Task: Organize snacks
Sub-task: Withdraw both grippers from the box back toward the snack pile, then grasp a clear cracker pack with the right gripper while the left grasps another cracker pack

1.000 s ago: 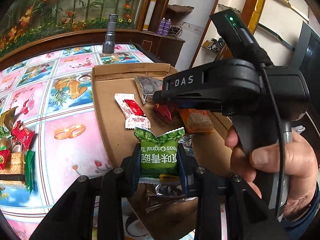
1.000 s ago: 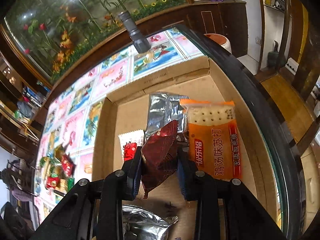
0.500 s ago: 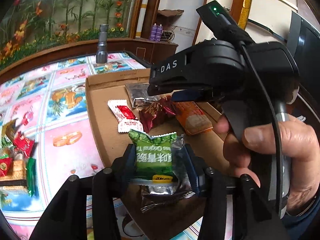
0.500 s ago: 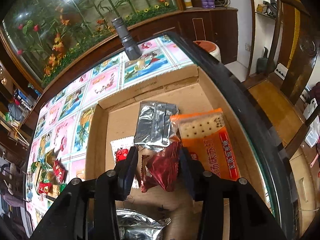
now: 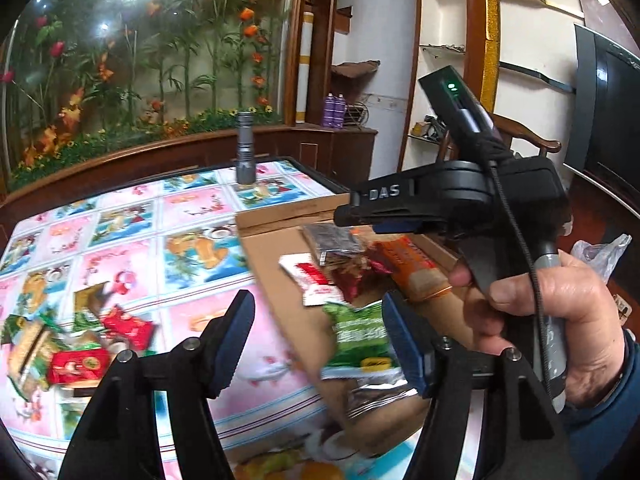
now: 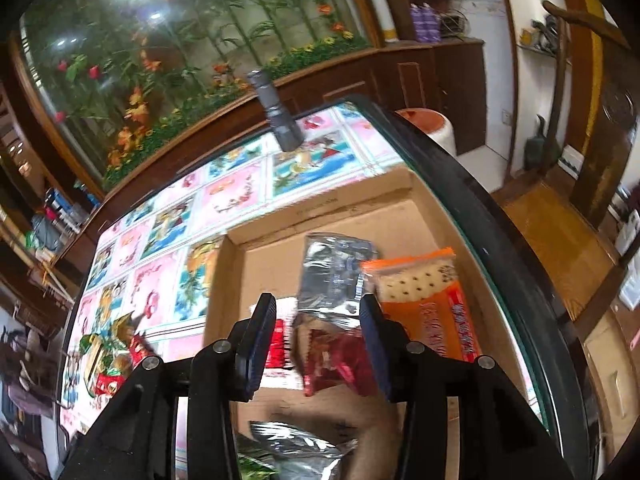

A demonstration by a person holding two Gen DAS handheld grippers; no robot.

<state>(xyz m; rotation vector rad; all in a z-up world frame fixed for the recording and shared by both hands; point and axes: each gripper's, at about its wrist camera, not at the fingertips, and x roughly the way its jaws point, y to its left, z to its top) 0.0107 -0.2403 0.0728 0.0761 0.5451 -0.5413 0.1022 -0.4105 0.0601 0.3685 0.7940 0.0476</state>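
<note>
A shallow cardboard box (image 5: 276, 280) (image 6: 340, 220) lies on the table and holds snack packets. My left gripper (image 5: 318, 344) is open and empty above the box's left edge; the green pea packet (image 5: 360, 340) lies in the box beside its right finger. My right gripper (image 6: 318, 340) is open and empty above the dark red packet (image 6: 340, 360), which lies in the box beside a silver packet (image 6: 336, 272), an orange cracker packet (image 6: 432, 312) and a white-and-red packet (image 5: 312, 280). A pile of loose snacks (image 5: 68, 344) (image 6: 108, 360) lies on the table at the left.
A grey flashlight (image 5: 245, 148) (image 6: 274, 112) stands at the table's far edge. The table has a colourful tiled cloth (image 5: 132, 240) and a dark rim (image 6: 480, 240) along its right side. Another silver packet (image 6: 304, 448) lies at the box's near end.
Both grippers opened and let go: the green packet dropped into the box from the left one, the dark red packet from the right one. Both have drawn back and up.
</note>
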